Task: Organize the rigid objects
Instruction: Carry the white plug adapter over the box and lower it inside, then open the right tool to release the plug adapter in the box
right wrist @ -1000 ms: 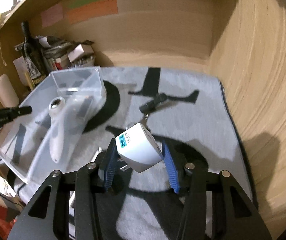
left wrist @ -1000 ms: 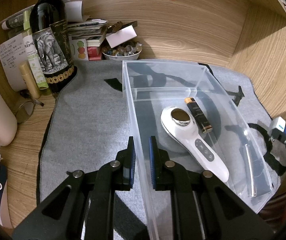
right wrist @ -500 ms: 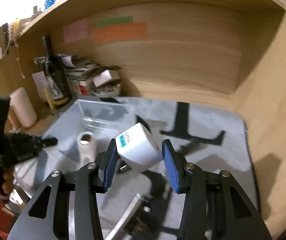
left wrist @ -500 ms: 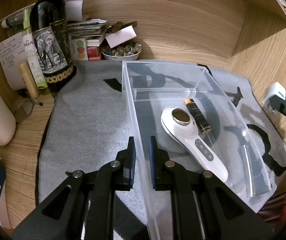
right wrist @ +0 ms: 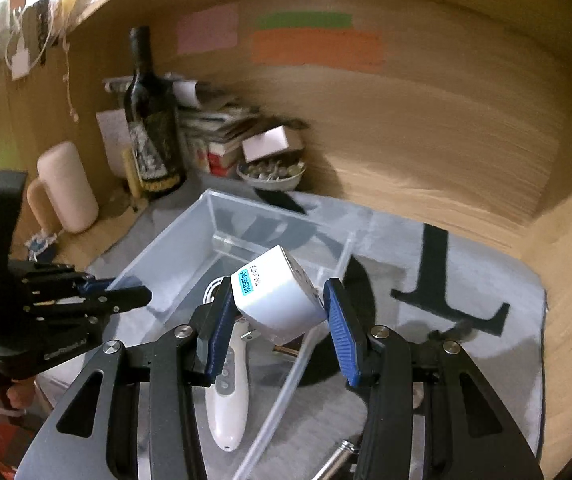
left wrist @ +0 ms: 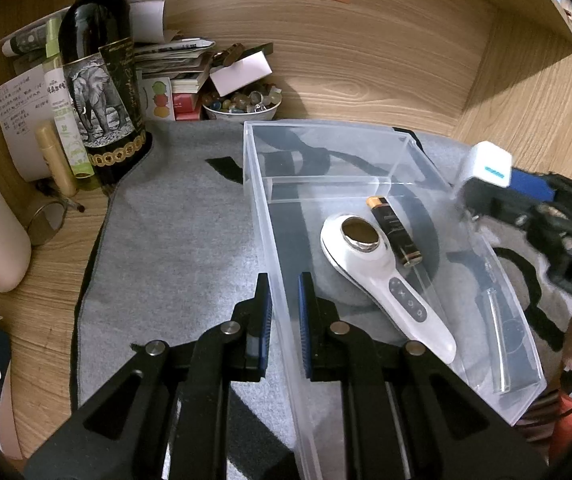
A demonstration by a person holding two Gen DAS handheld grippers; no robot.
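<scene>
Your right tongs (right wrist: 282, 312) are clamped on a white cube charger (right wrist: 280, 296), held above the clear bin (left wrist: 365, 152). It's glossy, with a cyan label, text unreadable. Your left tongs (left wrist: 284, 300) are pinched on the bin's left wall. In the bin: a white handheld device (left wrist: 385, 280) and a black battery (left wrist: 393, 230).

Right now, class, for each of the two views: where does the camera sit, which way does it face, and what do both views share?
Left wrist: sits behind the left claw, facing forward and down; its fingers straddle the clear bin wall.
Right wrist: sits behind the right claw, facing the desk's back wall; it grips a white charger above the bin.
Shared: bin, white massager, wine bottle, charger, and each other's claw.
</scene>
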